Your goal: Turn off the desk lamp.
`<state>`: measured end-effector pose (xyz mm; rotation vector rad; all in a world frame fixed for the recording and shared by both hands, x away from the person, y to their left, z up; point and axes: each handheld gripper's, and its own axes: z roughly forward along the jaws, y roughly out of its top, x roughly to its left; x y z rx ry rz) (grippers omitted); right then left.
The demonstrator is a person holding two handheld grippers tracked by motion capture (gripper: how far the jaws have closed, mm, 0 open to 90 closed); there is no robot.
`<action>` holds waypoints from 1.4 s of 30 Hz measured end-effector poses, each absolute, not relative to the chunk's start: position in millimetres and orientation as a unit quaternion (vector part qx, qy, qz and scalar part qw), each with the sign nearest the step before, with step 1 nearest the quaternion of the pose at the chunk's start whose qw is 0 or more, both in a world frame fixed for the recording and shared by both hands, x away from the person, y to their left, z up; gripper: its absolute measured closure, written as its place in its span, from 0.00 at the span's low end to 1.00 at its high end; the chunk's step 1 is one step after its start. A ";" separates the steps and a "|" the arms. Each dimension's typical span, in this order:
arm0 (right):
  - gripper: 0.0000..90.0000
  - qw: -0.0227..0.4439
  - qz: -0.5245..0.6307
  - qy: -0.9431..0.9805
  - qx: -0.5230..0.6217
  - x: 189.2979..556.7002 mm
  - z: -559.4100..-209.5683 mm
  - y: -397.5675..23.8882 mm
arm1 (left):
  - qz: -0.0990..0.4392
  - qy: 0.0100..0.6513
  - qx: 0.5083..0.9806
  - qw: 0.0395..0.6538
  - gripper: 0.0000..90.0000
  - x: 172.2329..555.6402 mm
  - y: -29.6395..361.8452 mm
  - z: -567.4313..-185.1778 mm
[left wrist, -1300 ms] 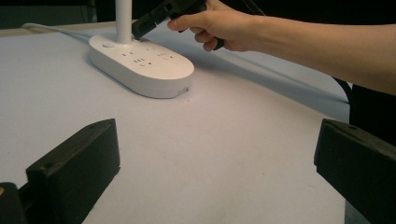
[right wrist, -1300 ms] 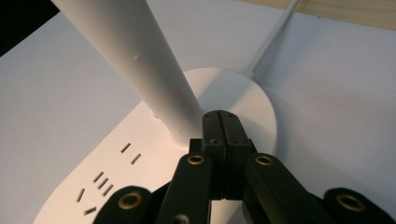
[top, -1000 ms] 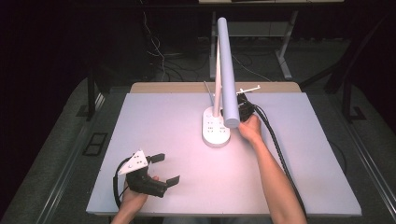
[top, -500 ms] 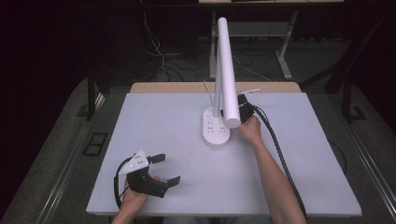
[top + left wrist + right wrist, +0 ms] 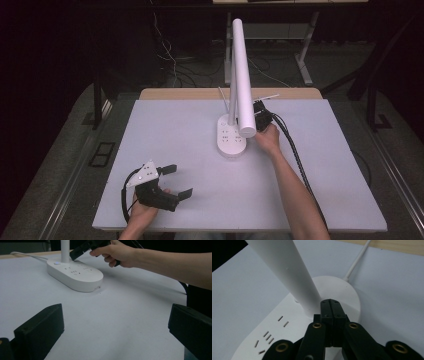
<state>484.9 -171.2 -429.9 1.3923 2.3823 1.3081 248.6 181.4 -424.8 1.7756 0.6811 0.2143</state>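
A: Entry. Desk lamp (image 5: pixel 239 75) stands toward the far edge of the desk (image 5: pixel 320 200), about midway along it. Its oval base (image 5: pixel 231 141) carries sockets and a small round button (image 5: pixel 57 263); a white cord (image 5: pixel 357 261) runs off toward the far edge.

B: Right gripper (image 5: pixel 261 116)?

A: At the foot of the lamp's post (image 5: pixel 287 272), on the side toward the right edge. In the right gripper view the jaws are pressed flat together with nothing between them, the tip right at the post where it meets the base. I cannot tell whether it touches.

B: Left gripper (image 5: pixel 172 181)?

A: Near the near-left corner of the desk, well apart from the lamp, jaws spread wide, holding nothing. It hangs idle or rests low on the surface.

B: Judged step?

A: Probably a poke at the base with the closed tip, maybe heading for the button. In the left gripper view that button sits on the far end of the base, beside the post.

B: Risks?

A: One, the tip presses the post rather than the button: no switching, and a sideways push could slide the base, since nothing steadies it. Two, the tall head (image 5: pixel 246 120) overhangs the right hand (image 5: pixel 269 140); lifting the wrist could knock it. Three, the tip slips into the socket slots (image 5: pixel 268 336) close by. Better to bring the left gripper in to brace the base.
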 end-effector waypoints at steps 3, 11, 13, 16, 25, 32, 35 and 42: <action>1.00 0.045 0.429 0.782 0.451 483.9 -427.6 -173.2 | 0.091 0.291 0.758 0.576 0.00 248.9 181.2 -424.9; 1.00 0.048 0.436 0.784 0.440 476.0 -415.4 -174.9 | 0.090 0.291 0.759 0.576 0.00 248.7 181.1 -425.0; 1.00 0.048 0.436 0.784 0.439 475.5 -414.2 -175.7 | 0.091 0.291 0.759 0.576 0.00 248.7 181.2 -425.0; 1.00 0.052 0.438 0.785 0.435 470.3 -406.2 -181.3 | 0.091 0.291 0.759 0.576 0.00 248.5 180.9 -425.0; 0.98 0.054 0.448 0.783 0.429 453.8 -388.2 -200.6 | 0.091 0.291 0.760 0.575 0.00 248.8 179.7 -425.3; 0.76 0.037 0.461 0.773 0.435 436.4 -383.0 -217.2 | 0.090 0.289 0.759 0.576 0.00 248.4 179.0 -425.1; 0.63 0.050 0.464 0.769 0.438 425.1 -381.3 -224.5 | 0.089 0.289 0.759 0.576 0.00 248.4 178.9 -425.2; 0.25 0.067 0.467 0.757 0.451 397.3 -375.5 -241.6 | 0.093 0.290 0.758 0.576 0.00 247.5 178.5 -424.6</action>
